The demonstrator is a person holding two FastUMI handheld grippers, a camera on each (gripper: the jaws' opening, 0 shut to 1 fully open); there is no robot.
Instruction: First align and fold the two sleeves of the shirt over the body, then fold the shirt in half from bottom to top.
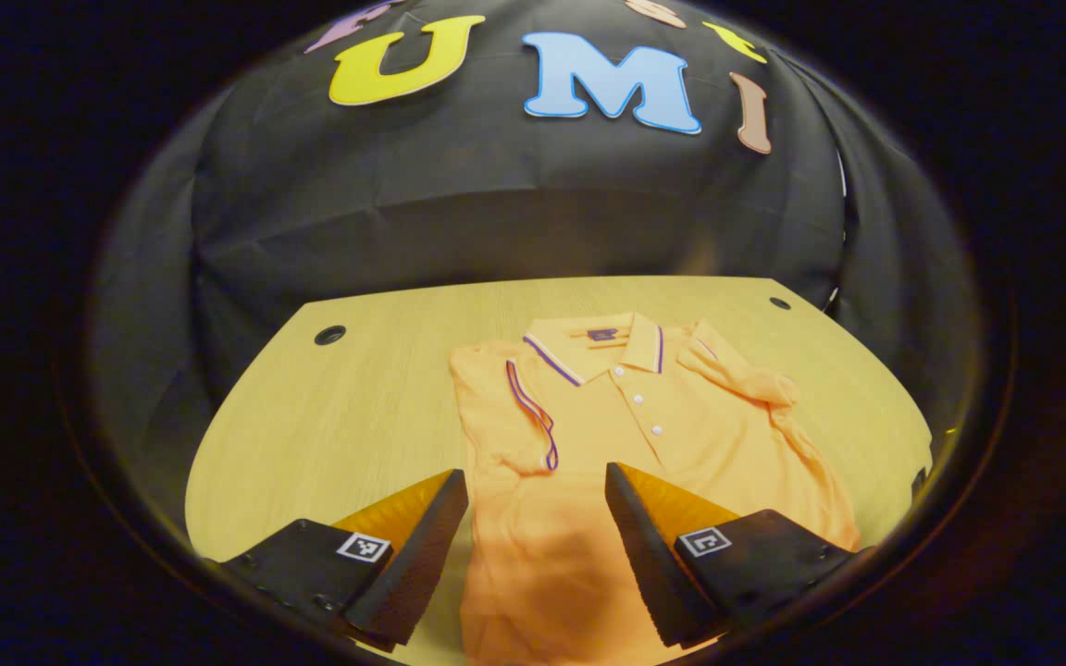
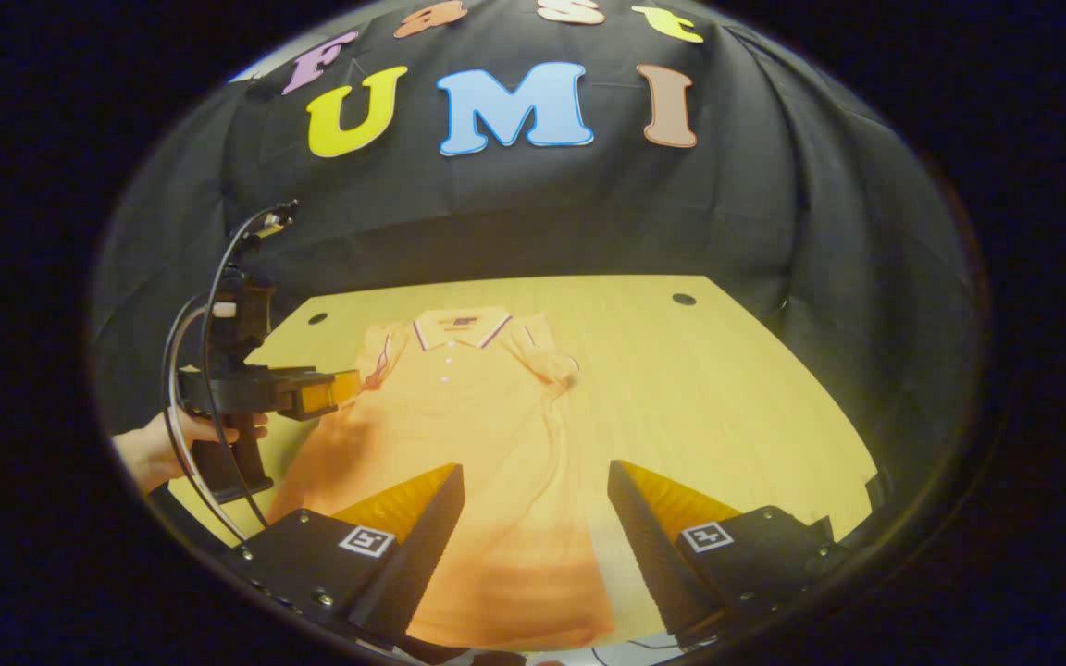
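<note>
Looks like a staged recording booth rather than a lived-in home: black cloth (image 2: pixel 774 213) draped in folds as the back and side walls, closing in a pale wood-grain counter (image 1: pixel 376 388) with round cable holes (image 1: pixel 329 334) near its far corners, as on an office desk. Lit warm from above, probably by one lamp; surroundings beyond the cloth too dark to tell.

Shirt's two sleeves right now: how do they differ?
In the left gripper view, the left sleeve lies folded in over the shirt body, its striped cuff edge running down the chest; the right sleeve sits bunched and wrinkled at the shoulder, not laid flat over the body. The left sleeve's cuff stripe shows in full; the right sleeve's shows only a short bit near the collar. Both are short, orange, and untouched by either gripper.
</note>
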